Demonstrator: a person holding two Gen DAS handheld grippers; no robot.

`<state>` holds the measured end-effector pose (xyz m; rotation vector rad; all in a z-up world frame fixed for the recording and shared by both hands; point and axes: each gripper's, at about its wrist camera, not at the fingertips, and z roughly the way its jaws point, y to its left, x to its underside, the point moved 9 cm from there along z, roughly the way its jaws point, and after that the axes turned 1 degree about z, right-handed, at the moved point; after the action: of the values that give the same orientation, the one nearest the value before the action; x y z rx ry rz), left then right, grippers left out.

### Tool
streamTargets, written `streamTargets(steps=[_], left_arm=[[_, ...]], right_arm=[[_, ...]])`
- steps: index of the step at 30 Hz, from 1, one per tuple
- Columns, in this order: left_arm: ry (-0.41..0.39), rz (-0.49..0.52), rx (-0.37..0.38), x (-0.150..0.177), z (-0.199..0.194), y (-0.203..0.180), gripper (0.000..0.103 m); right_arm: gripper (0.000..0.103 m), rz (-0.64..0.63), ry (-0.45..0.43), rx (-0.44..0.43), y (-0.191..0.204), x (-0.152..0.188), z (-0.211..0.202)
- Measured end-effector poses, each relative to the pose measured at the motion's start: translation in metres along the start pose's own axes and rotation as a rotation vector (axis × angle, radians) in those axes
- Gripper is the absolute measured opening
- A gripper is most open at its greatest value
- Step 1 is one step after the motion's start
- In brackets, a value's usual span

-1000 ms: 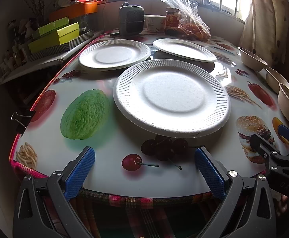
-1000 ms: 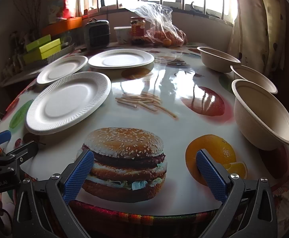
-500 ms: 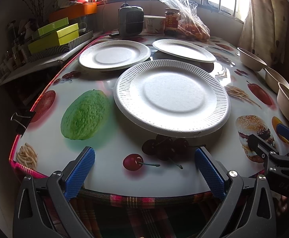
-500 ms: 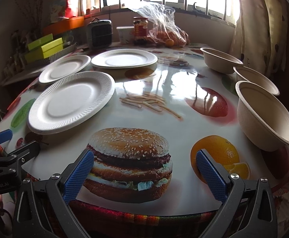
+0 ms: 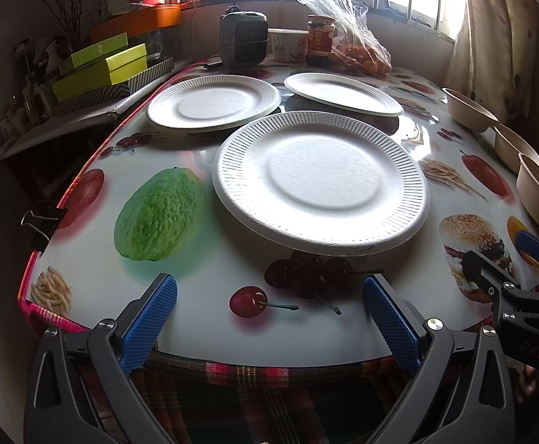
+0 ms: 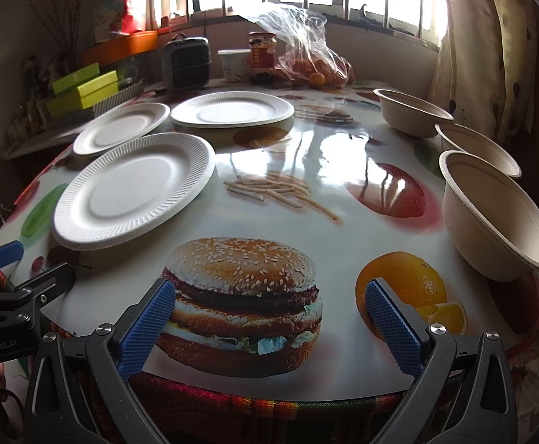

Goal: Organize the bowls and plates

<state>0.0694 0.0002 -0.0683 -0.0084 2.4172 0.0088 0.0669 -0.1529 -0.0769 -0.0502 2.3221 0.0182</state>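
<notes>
Both the left gripper (image 5: 269, 318) and the right gripper (image 6: 269, 322) hover level at the table's (image 6: 343, 236) near edge, jaws spread wide and empty. The nearest plate (image 5: 319, 181) lies just ahead of the left gripper; the nearest bowl (image 6: 495, 214) sits by the right edge, ahead-right of the right gripper.

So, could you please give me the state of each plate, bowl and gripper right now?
Near plate: empty, lying flat.
Left plate: empty, unstacked.
Far plate: empty, unstacked.
Near bowl: empty, upright.
Middle bowl: empty, upright.
Far bowl: empty, upright.
Left gripper: open.
Right gripper: open.
</notes>
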Motion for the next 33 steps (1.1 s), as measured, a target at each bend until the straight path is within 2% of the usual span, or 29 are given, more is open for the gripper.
streamTargets(steps=[15, 23, 33], left_arm=[[-0.018, -0.001, 0.004, -0.008, -0.007, 0.003, 0.101], [-0.025, -0.043, -0.019, -0.021, -0.013, 0.019, 0.101], [-0.010, -0.089, 0.013, -0.042, -0.007, 0.030, 0.101]], right_arm=[[0.103, 0.000, -0.012, -0.003, 0.001, -0.004, -0.001], [0.103, -0.003, -0.034, -0.014, 0.001, -0.020, -0.004], [0.103, -0.021, -0.056, -0.065, 0.014, -0.051, 0.001]])
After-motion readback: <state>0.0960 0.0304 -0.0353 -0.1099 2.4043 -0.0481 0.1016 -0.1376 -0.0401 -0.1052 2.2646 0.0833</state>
